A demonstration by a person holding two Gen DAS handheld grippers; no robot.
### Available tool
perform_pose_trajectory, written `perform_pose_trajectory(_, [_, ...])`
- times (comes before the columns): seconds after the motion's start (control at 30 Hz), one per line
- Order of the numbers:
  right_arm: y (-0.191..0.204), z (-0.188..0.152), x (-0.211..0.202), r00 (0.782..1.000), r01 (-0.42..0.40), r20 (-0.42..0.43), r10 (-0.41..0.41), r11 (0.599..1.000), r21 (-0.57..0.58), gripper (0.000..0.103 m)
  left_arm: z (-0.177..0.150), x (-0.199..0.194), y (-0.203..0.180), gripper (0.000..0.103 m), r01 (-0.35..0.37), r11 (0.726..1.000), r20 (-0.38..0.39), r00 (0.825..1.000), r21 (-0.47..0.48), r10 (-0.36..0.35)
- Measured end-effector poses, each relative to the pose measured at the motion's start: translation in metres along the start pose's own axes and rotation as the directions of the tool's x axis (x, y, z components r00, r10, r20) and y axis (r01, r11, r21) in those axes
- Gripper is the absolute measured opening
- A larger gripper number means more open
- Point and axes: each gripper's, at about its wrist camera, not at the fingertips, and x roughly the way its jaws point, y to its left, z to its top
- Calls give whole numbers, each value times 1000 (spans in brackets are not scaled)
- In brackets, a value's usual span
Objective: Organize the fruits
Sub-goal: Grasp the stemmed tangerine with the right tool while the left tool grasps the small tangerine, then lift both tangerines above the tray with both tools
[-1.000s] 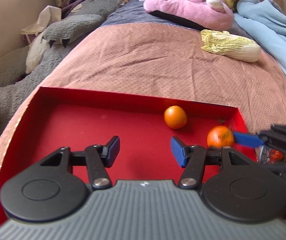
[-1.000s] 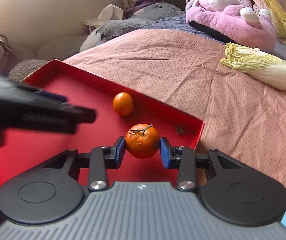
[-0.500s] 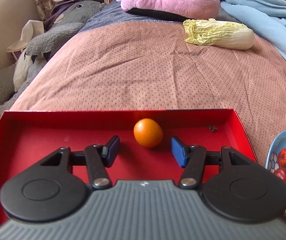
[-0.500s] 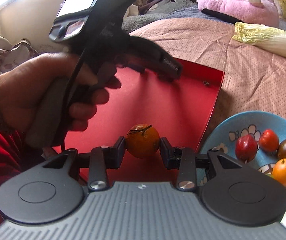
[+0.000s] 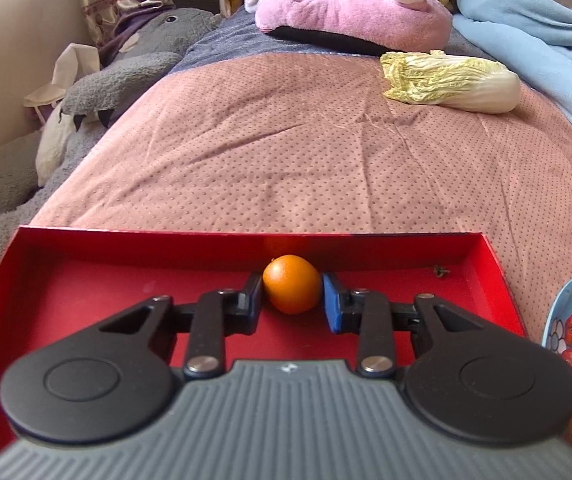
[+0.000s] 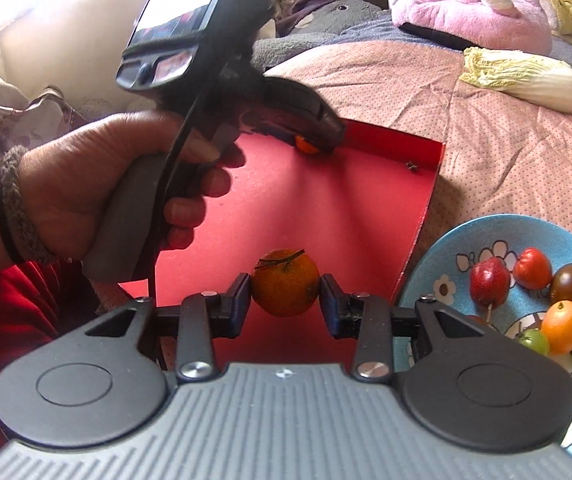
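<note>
My left gripper (image 5: 292,296) has just closed its jaws onto the smooth orange (image 5: 292,284) by the red tray's (image 5: 86,280) far wall; my right gripper (image 6: 285,294) clamps a stemmed tangerine (image 6: 285,282). Pink bedspread (image 5: 306,152) beyond; cabbage (image 5: 452,81) at one o'clock, fruit plate (image 6: 438,264) at three.
</note>
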Motion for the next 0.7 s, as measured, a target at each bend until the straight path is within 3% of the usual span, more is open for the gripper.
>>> perform_pose_trajectory(0.7, [3, -6, -38, 999, -3, 53, -2, 996, 84, 43, -24, -48, 21, 35, -54, 997, 32, 998, -56, 55])
